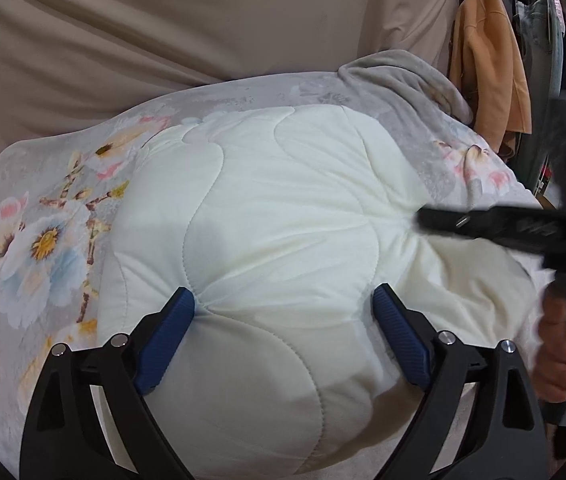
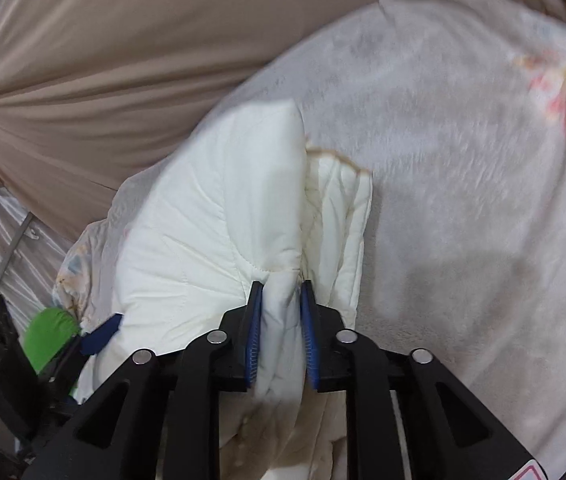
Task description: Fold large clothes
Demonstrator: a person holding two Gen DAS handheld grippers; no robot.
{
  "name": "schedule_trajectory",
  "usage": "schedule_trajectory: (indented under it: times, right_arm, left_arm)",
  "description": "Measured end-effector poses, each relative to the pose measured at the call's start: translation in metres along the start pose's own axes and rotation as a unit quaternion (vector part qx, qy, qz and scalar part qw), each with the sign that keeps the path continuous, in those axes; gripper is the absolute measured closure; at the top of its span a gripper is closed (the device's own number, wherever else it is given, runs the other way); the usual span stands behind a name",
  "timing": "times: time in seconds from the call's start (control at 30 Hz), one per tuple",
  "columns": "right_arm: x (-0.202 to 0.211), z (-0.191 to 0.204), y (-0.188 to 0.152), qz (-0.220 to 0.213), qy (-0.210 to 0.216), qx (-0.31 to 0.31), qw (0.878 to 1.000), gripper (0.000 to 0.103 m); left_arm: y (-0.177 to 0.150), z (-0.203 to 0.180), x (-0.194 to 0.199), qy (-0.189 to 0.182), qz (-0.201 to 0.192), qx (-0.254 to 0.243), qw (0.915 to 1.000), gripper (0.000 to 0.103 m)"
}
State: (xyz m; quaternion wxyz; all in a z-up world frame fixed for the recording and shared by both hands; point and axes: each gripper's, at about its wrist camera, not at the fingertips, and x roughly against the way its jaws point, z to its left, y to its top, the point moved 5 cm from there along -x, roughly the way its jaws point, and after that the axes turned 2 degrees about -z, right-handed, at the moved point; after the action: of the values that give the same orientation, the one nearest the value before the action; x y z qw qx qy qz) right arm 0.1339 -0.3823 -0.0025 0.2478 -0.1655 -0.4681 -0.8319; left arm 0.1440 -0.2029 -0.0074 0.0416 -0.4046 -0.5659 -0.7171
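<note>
A white quilted garment (image 1: 275, 208) lies bunched on a grey floral blanket (image 1: 43, 216). My left gripper (image 1: 283, 304) is open, its blue pads (image 1: 167, 340) spread wide and pressing on the garment's near fold. In the left wrist view the right gripper (image 1: 435, 220) comes in from the right and pinches the garment's right side. In the right wrist view my right gripper (image 2: 281, 292) is shut on a thick fold of the white garment (image 2: 219, 208), which rises ahead of the fingers. The left gripper's blue pad (image 2: 101, 334) shows at the lower left.
A beige sheet (image 1: 203, 20) hangs behind the bed. An orange garment (image 1: 487, 64) hangs at the right among other clothes. A grey plush blanket (image 1: 403, 72) lies at the bed's far right. The person's hand (image 1: 563, 356) holds the right gripper's handle.
</note>
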Motion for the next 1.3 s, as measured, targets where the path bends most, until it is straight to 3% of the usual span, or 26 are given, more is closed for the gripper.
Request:
schedule_trajectory:
  times: [0.13,0.3,0.47,0.63,0.77,0.83,0.97,1.03,1.13,1.3]
  right_arm:
    - [0.054,0.055,0.003,-0.069,0.000,0.095,0.993,0.087]
    - [0.043,0.079,-0.031,-0.019,-0.037,0.169,0.985,0.103]
    - [0.017,0.033,-0.056,0.032,-0.073,0.134,0.988,0.103]
    - [-0.009,0.007,-0.072,0.047,-0.051,0.101,0.993,0.103]
    - [-0.008,0.001,-0.073,0.048,-0.039,0.088,0.994,0.103]
    - [-0.006,0.001,-0.071,0.053,-0.028,0.078,0.995,0.103]
    - [0.013,0.014,-0.055,0.054,-0.014,0.073,0.996,0.103]
    - [0.025,0.027,-0.038,0.038,-0.014,0.077,0.996,0.103]
    - [0.034,0.049,-0.001,-0.002,-0.034,0.087,0.996,0.097]
    - [-0.014,0.070,0.056,-0.005,-0.068,0.083,0.994,0.096]
  left_arm:
    - [0.001,0.001,0.001,-0.001,0.001,0.003,1.0000,0.015]
    - [0.000,0.000,0.001,0.001,0.002,0.001,1.0000,0.015]
    - [-0.002,-0.001,0.001,-0.003,0.005,-0.003,1.0000,0.014]
    - [-0.010,-0.008,0.005,-0.007,0.006,-0.021,0.9997,0.015]
    - [0.003,0.007,0.029,-0.043,-0.007,0.022,0.9988,0.021]
    - [0.011,0.015,0.034,-0.034,-0.018,0.027,0.9989,0.021]
    - [0.006,0.015,0.006,-0.025,0.021,0.013,0.9994,0.020]
    - [0.002,0.011,0.001,-0.007,0.014,-0.004,0.9999,0.019]
    - [0.002,0.008,0.002,-0.010,0.011,0.000,0.9999,0.018]
    - [0.003,0.008,0.002,-0.012,0.011,0.004,0.9999,0.018]
